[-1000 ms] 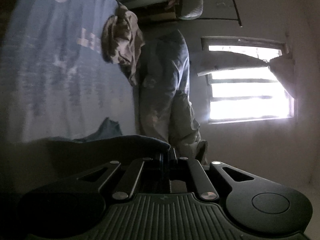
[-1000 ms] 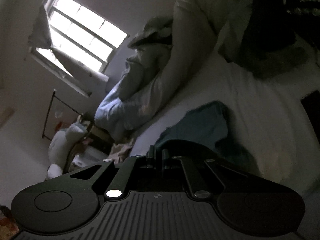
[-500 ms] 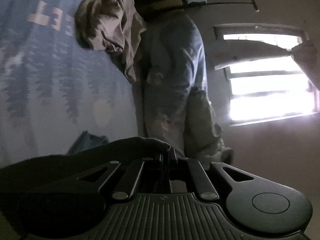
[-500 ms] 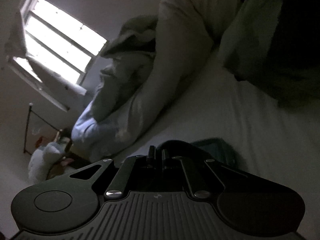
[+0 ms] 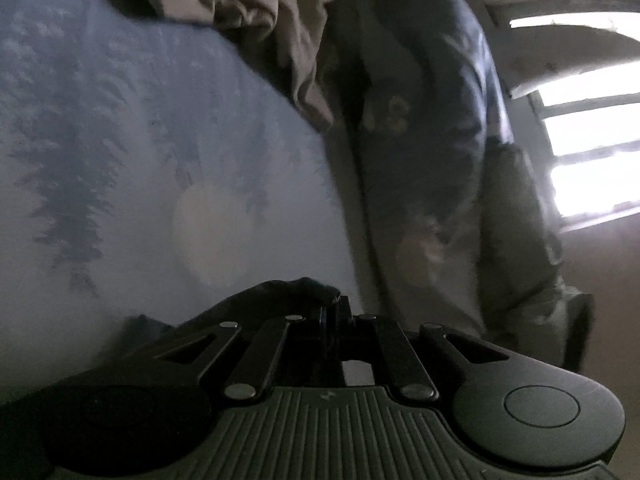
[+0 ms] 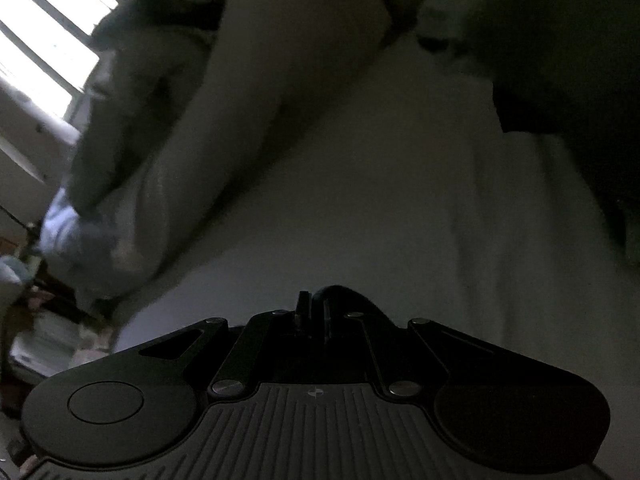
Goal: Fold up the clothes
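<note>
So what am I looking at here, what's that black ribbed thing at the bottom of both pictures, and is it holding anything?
That black part is a hand-held gripper with a camera on it; a person carries one in each hand. One picture looks along the left gripper, the other along the right gripper. Both are closed on a dark garment, pinched at the tips. Below lies a bed sheet printed with trees, with a crumpled beige cloth on it and rumpled bedding beside a bright window.
</note>
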A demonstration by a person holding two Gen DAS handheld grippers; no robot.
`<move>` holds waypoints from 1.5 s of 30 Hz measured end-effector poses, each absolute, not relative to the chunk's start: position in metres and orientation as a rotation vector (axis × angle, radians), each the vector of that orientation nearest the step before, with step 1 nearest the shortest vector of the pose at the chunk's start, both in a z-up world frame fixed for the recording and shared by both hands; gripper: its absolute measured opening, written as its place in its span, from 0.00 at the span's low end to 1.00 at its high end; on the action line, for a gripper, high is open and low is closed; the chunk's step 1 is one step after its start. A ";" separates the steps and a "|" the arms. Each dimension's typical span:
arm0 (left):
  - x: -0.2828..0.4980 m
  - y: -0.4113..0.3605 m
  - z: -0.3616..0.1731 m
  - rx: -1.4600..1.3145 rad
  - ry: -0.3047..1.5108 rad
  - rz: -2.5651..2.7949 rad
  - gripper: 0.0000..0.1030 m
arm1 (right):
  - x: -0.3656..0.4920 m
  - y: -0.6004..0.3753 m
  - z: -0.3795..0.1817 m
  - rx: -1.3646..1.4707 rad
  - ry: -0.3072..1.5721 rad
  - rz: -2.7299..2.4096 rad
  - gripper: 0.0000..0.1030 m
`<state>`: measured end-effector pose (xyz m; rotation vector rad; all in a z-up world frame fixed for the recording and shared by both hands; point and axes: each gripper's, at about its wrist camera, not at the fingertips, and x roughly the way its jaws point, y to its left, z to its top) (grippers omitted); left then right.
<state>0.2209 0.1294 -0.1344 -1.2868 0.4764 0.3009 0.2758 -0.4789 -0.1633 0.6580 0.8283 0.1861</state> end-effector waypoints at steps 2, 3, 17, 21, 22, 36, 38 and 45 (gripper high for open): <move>0.227 0.128 -0.142 -1.268 0.491 0.315 0.07 | 0.287 -0.476 -0.174 0.643 0.847 0.185 0.06; 0.228 0.128 -0.145 -1.266 0.492 0.321 0.07 | 0.293 -0.475 -0.179 0.637 0.855 0.184 0.06; 0.243 0.137 -0.170 -1.236 0.486 0.300 0.21 | 0.342 -0.457 -0.205 0.586 0.861 0.183 0.25; 0.241 0.154 -0.168 -1.257 0.375 0.298 0.45 | 0.346 -0.463 -0.195 0.519 0.807 0.071 0.56; 0.239 0.158 -0.166 -1.266 0.352 0.287 0.52 | 0.347 -0.461 -0.191 0.504 0.807 0.055 0.60; 0.114 0.076 -0.089 -0.677 0.283 -0.014 1.00 | 0.237 -0.288 -0.136 0.175 0.771 0.355 0.90; 0.105 0.041 -0.090 -0.471 0.302 -0.060 1.00 | 0.231 -0.255 -0.145 0.122 0.765 0.354 0.91; 0.095 -0.027 -0.111 -0.109 0.446 -0.216 1.00 | 0.214 -0.194 -0.178 0.037 0.809 0.350 0.92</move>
